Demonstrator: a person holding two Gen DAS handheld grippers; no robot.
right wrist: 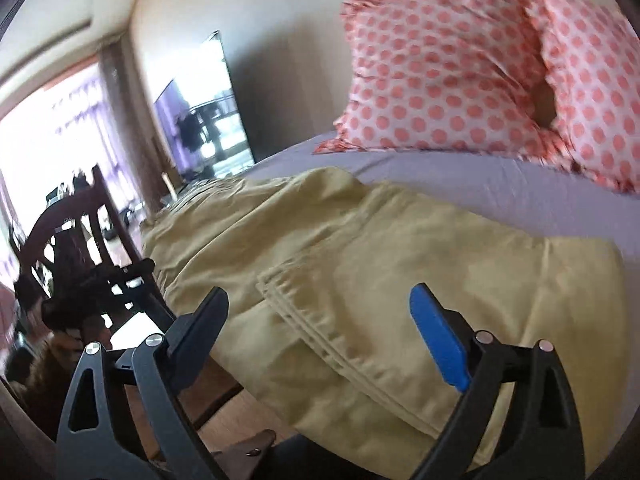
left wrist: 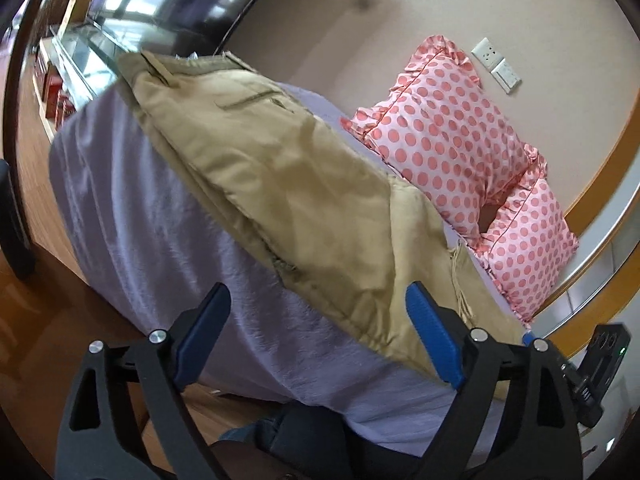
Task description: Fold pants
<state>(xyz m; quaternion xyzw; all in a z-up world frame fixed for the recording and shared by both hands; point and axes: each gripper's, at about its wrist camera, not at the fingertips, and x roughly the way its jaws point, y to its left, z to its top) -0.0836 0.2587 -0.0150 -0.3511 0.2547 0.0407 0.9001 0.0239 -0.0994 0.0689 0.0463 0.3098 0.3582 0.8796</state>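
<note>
The tan pants (left wrist: 288, 184) lie stretched across the lavender bed sheet (left wrist: 132, 216), waistband at the far end, legs toward me. My left gripper (left wrist: 316, 320) is open and empty, just above the pants' near edge. In the right wrist view the pants (right wrist: 320, 240) lie with the leg hems (right wrist: 340, 340) doubled over near the bed's front edge. My right gripper (right wrist: 320, 316) is open and empty, hovering over those hems. The other gripper (right wrist: 96, 280) shows dark at the left, beyond the bed.
Two pink polka-dot pillows (left wrist: 452, 136) (right wrist: 440, 76) lie at the head of the bed by the wall. A dark wooden chair (right wrist: 80, 232) stands left of the bed. A TV (right wrist: 204, 120) and a glass cabinet (left wrist: 84, 56) stand beyond. Wood floor (left wrist: 36, 312) lies below.
</note>
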